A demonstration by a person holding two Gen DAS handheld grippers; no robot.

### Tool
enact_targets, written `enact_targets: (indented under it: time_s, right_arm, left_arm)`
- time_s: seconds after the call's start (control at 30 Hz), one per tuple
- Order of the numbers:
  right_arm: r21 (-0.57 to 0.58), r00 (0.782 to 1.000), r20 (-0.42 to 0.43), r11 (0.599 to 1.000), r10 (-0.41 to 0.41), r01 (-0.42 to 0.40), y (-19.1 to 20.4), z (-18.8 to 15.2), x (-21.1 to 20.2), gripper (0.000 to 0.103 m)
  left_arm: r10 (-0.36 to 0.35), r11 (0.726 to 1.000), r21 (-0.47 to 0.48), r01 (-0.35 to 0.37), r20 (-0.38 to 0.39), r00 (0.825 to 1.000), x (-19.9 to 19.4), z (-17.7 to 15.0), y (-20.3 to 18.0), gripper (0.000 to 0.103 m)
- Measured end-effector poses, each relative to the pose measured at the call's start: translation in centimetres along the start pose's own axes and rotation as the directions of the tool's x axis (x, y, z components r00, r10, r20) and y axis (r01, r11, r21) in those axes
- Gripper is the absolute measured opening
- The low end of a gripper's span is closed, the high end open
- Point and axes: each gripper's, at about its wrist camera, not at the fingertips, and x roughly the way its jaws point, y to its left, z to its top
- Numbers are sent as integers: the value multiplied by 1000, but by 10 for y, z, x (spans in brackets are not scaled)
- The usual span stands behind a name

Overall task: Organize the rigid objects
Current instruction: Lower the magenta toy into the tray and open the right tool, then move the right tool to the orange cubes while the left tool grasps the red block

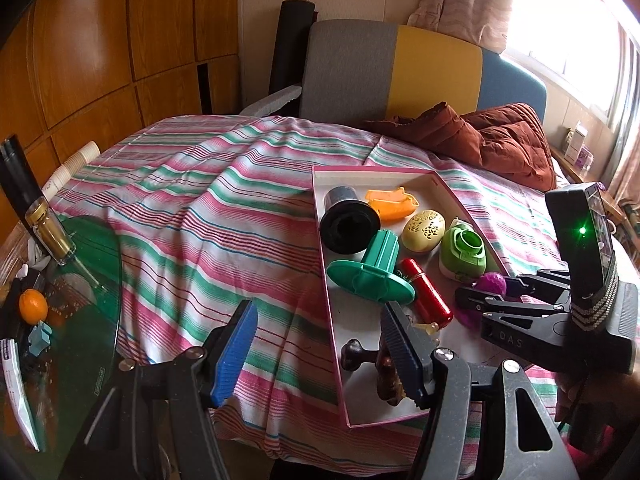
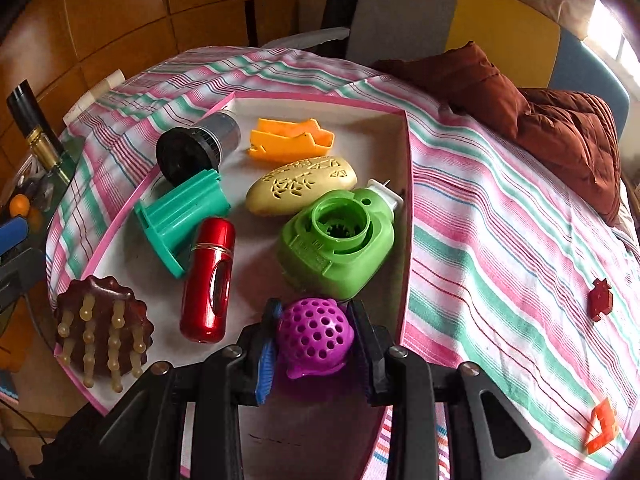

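Bare floor in the pink-rimmed tray (image 2: 406,216) lies only at its near end, hemmed by the green plastic housing (image 2: 340,240), red tube (image 2: 208,280) and brown massage brush (image 2: 102,324), while striped cloth (image 2: 500,240) rightward lies mostly open.

Purple perforated ball (image 2: 314,332) clamped over pink-edged tray (image 2: 404,216)
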Motion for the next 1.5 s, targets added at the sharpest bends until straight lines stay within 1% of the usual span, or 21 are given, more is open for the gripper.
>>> enact_targets:
  time_s: [0.1, 0.2, 0.37, 0.5, 0.63, 0.77, 0.9, 1.0, 1.17, 1.23, 1.33, 1.5]
  right_arm:
    - [6, 1000, 3, 1000, 6, -6, -1, 0, 0, 32]
    - [19, 1000, 6, 1000, 22, -22, -2, 0, -1, 37]
    - [50, 999, 18, 997, 50, -51, -5, 0, -5, 40]
    - [76, 996, 58, 995, 66, -70, -9, -2, -17, 44]
    - [105, 991, 112, 990, 79, -90, -17, -4, -37, 44]
    - [138, 986, 151, 986, 70, -91, -34, -4, -56, 44]
    - [175, 985, 167, 983, 33, -62, -57, -6, -70, 44]
    - [214, 985, 170, 976, -7, -30, -80, -11, -81, 44]
    - [304, 982, 165, 952, -94, 40, -129, -20, -96, 44]
    - [346, 979, 157, 936, -130, 69, -149, -26, -102, 44]
    - [406, 969, 142, 905, -200, 127, -182, -37, -112, 44]
    - [514, 952, 100, 834, -289, 200, -238, -61, -122, 44]
  left_arm:
    - [3, 1000, 4, -3, 0, 1000, -1, 0, 0, 65]
    - [5, 1000, 7, -5, 1, 1000, -2, 0, -1, 65]
    - [10, 1000, 13, -11, 7, 1000, -4, 0, -2, 65]
    - [11, 1000, 17, -12, 16, 1000, -8, 2, -4, 65]
    - [12, 999, 33, -13, 31, 999, -12, 5, -8, 65]
    - [5, 999, 51, -7, 40, 999, -15, 9, -15, 65]
    - [-9, 998, 70, 6, 48, 999, -16, 14, -24, 66]
    - [-26, 996, 87, 21, 51, 998, -17, 17, -33, 69]
    - [-59, 991, 127, 52, 53, 997, -16, 23, -53, 71]
    - [-70, 987, 145, 62, 54, 996, -15, 25, -61, 71]
    - [-88, 982, 171, 78, 53, 995, -14, 29, -74, 71]
    - [-117, 970, 222, 103, 50, 992, -11, 33, -98, 71]
